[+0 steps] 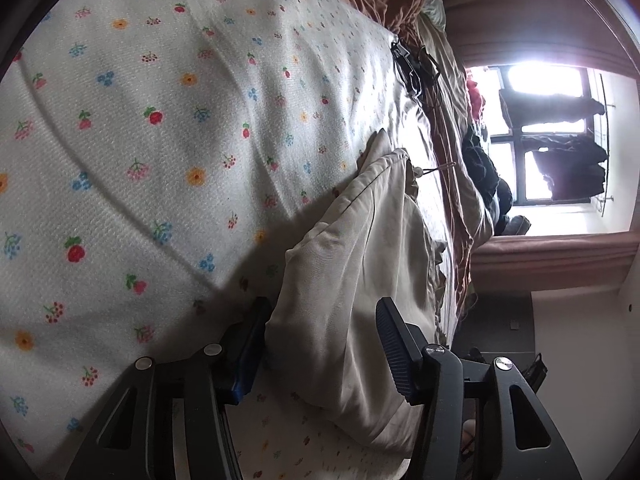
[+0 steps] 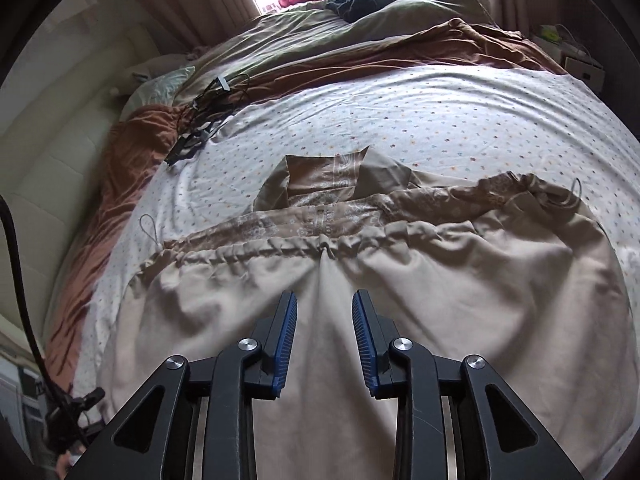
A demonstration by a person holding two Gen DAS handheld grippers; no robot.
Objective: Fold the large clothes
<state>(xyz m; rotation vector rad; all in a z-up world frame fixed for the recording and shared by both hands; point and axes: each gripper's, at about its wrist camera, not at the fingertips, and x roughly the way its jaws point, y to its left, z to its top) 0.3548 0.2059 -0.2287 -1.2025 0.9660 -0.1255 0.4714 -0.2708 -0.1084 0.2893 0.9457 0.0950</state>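
On flowered bedsheet (image 2: 440, 120), beige garment (image 2: 440, 300) lies spread, drawstring hem bunched. My right gripper (image 2: 325, 300) narrowly parted, empty, above cloth. Left gripper (image 1: 320, 320) half-wide, straddling folded edge, not pinching. I'd grab edge fully, keep fold square.

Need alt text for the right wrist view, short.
Right gripper, jaws apart and empty, hovers over a beige drawstring garment spread on a floral bedsheet. A tangle of black cables lies at the sheet's far left edge.

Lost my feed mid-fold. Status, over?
Left tool open around jacket edge. Right tool open above it, empty. Cables on sheet, clear of jacket.
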